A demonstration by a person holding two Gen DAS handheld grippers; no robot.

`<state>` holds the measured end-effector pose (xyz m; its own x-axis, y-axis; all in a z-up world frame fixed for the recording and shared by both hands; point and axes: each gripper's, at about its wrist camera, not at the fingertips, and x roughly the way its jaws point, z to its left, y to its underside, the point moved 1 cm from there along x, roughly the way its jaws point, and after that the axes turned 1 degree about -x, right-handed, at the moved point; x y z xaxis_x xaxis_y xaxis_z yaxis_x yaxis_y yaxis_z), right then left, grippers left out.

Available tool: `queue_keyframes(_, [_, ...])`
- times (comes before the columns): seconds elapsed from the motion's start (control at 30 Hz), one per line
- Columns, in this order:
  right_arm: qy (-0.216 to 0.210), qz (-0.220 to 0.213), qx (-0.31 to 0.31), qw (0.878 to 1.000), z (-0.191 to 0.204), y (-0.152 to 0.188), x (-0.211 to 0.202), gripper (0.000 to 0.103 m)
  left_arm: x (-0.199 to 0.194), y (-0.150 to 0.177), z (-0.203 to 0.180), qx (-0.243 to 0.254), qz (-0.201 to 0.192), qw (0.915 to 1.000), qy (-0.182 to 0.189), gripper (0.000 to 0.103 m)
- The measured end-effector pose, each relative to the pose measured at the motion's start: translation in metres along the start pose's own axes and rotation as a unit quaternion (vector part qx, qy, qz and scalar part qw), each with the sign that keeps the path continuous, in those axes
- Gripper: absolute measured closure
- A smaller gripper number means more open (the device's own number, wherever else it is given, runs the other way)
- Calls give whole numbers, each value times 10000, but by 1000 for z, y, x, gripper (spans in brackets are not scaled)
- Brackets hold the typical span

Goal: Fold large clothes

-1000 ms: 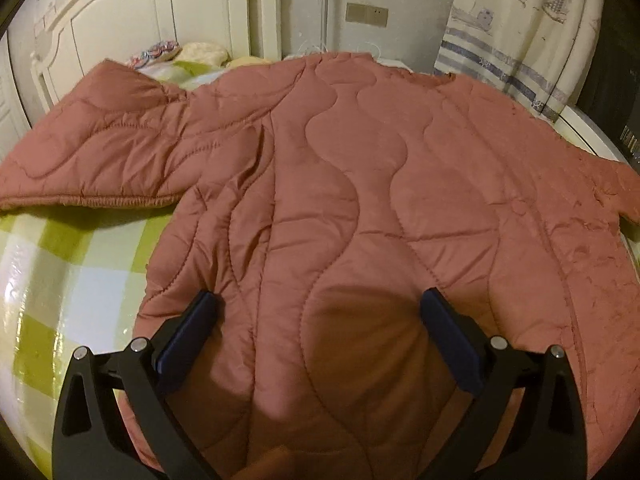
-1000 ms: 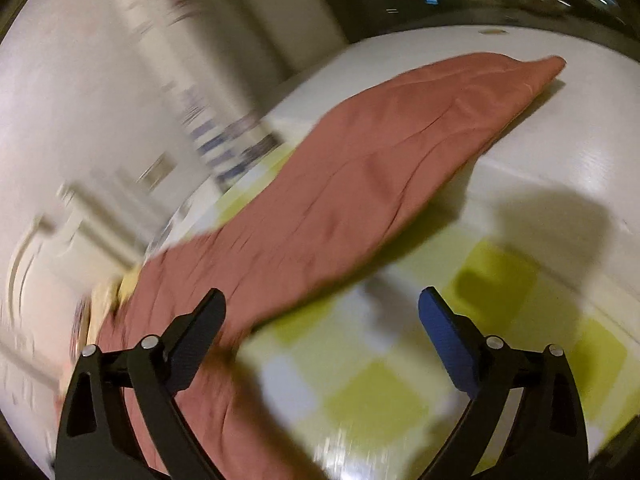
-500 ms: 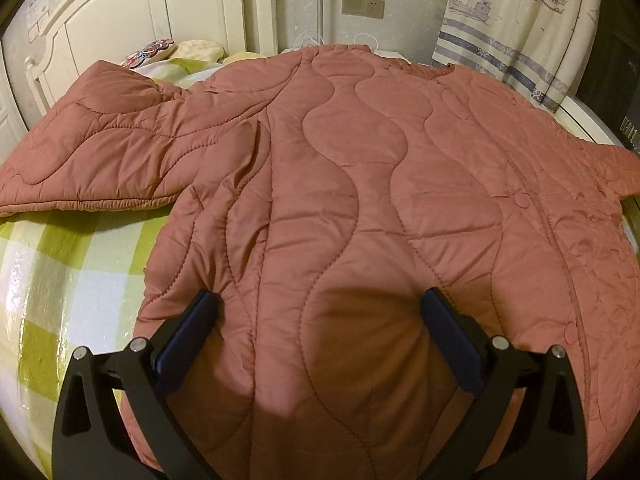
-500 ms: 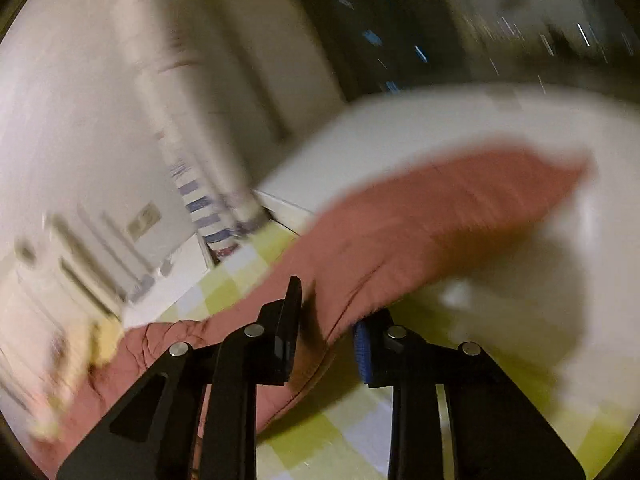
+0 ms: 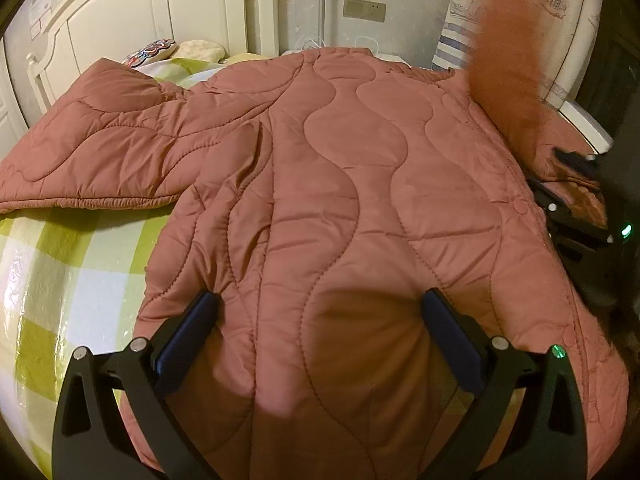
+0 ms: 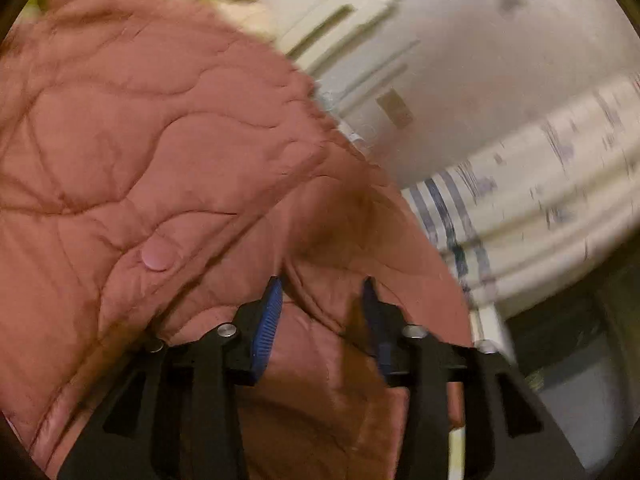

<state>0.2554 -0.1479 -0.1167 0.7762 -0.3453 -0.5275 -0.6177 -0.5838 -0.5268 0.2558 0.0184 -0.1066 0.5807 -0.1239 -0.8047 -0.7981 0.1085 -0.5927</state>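
Observation:
A dusty-pink quilted jacket (image 5: 340, 184) lies spread flat on the bed, with one sleeve (image 5: 104, 160) stretched out to the left. My left gripper (image 5: 320, 296) hangs open just above the jacket's near hem and holds nothing. At the jacket's right edge, the other sleeve (image 5: 508, 60) is flung up in the air and blurred. My right gripper (image 6: 320, 284) is there, also seen from the left wrist as right gripper (image 5: 564, 176). Its jaws are opening with a fold of sleeve fabric (image 6: 324, 320) loose between the pads (image 6: 266, 320).
The bed has a green and white checked cover (image 5: 60, 264). A white headboard (image 5: 120, 12) and pillows (image 5: 192, 50) stand at the back left. A striped curtain (image 5: 576, 32) hangs at the back right, beside a white bed frame edge (image 5: 584, 124).
My right gripper shut on the right sleeve, swept it across toward the jacket body while rolling, and its jaws have parted again. The sleeve now flies up. The left gripper stayed put.

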Motion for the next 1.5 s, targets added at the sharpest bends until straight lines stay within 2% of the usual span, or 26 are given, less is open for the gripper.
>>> queue_keyframes(0.07, [-142,-10,536,9985,-28,12,-3,16,0,-1,0,-1,5,10000,-2,2])
queue_keyframes(0.13, [-596,-180,1165,9912,-62,26,-10,16,0,-1,0,-4,1,10000,2,2])
queue_keyframes(0.2, [-550,-209,1635,9848,-89,29,-7,16,0,0,0,-13,-6,10000,6,2])
queue_keyframes(0.27, [-518,-221,2332,9708,-127,47,-3,21,0,0,1,-8,-7,10000,-1,2])
queue_keyframes(0.33, [-603,-166,3197,9455,-159,66,5,25,0,0,1,-7,-16,10000,-10,2])
queue_keyframes(0.37, [-752,-69,3722,9251,-172,78,16,27,0,0,1,-7,-15,10000,-10,2])
queue_keyframes(0.4, [-874,72,3992,9126,-174,80,25,28,0,1,1,-5,-7,10000,-3,2])
queue_keyframes(0.5, [-1164,807,4216,8956,-169,102,57,31,-1,-1,2,9,91,9999,79,2])
queue_keyframes(0.57, [-1060,604,4253,8968,-175,103,51,31,-4,-8,5,-103,148,9993,338,2])
queue_keyframes(0.67, [-850,190,4415,8930,-171,106,38,32,-8,-27,14,-650,42,9947,792,2])
queue_keyframes(0.73, [-720,-118,4659,8818,-171,110,25,31,-7,-42,16,-911,-83,9912,957,2])
queue_keyframes(0.8, [-681,-211,5015,8622,-180,121,24,31,-1,-65,16,-1211,-289,9864,1074,2])
queue_keyframes(0.87, [-680,-231,5355,8415,-189,134,27,31,9,-86,16,-1410,-440,9839,1009,3])
queue_keyframes(0.97, [-739,-232,5619,8235,-193,140,22,31,32,-113,12,-1582,-500,9822,885,13])
queue_keyframes(1.03, [-750,-237,5605,8244,-194,142,21,31,52,-124,8,-1584,-389,9823,924,20])
queue_keyframes(1.1, [-754,-235,5511,8307,-192,136,20,31,74,-128,-1,-1471,-230,9864,702,31])
queue_keyframes(1.13, [-743,-231,5477,8331,-188,133,18,31,76,-128,-4,-1380,-274,9884,574,36])
queue_keyframes(1.17, [-747,-224,5445,8351,-188,132,19,31,73,-127,-13,-1150,-374,9909,587,69])
queue_keyframes(1.2, [-762,-224,5438,8354,-187,132,19,31,70,-124,-20,-968,-369,9916,769,81])
queue_keyframes(1.37, [-805,-245,5569,8263,-192,137,20,30,26,-96,-29,-838,-927,9882,881,83])
queue_keyframes(1.5, [-796,-249,5564,8267,-192,137,20,30,8,-76,-25,-922,-868,9878,909,82])
